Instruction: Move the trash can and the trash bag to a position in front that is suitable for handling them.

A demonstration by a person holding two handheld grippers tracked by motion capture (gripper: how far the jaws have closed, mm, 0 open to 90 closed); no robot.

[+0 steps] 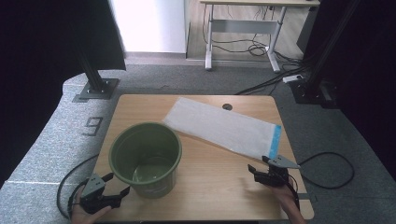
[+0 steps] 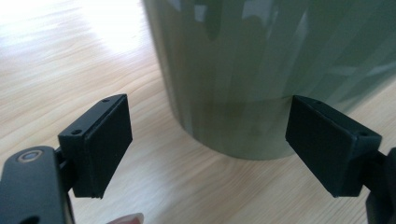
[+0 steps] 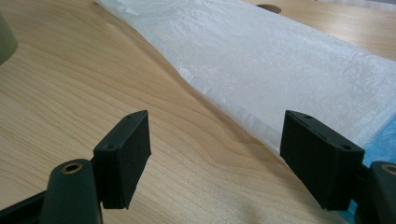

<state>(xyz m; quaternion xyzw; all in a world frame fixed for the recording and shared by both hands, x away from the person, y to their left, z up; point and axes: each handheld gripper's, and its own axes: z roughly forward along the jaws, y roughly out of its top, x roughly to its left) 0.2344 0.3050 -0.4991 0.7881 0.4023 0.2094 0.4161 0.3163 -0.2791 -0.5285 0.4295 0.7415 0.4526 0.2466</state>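
The jaws of both grippers are spread wide and nothing is held between them. In the left gripper view the two black pads (image 2: 100,140) are seen apart, with the lower wall of the green bucket (image 2: 261,74) just beyond them; the pads are not pressed on it. In the right gripper view the pads (image 3: 123,154) are likewise parted over bare wood, and the near edge of the white bag (image 3: 280,60) lies just ahead of them, its blue strip beside the right-hand pad.

From the high view, the bucket (image 1: 145,158) is placed upright on the near left part of the table (image 1: 219,182), open end up. The bag (image 1: 219,127) is laid flat and slanted behind and to the right of it, one corner near the bucket's rim, the blue-edged end toward the table's right edge. The left gripper (image 1: 119,184) is held low at the near left corner, just beside the bucket's base. The right gripper (image 1: 257,161) is held at the near right, close to the bag's blue end.
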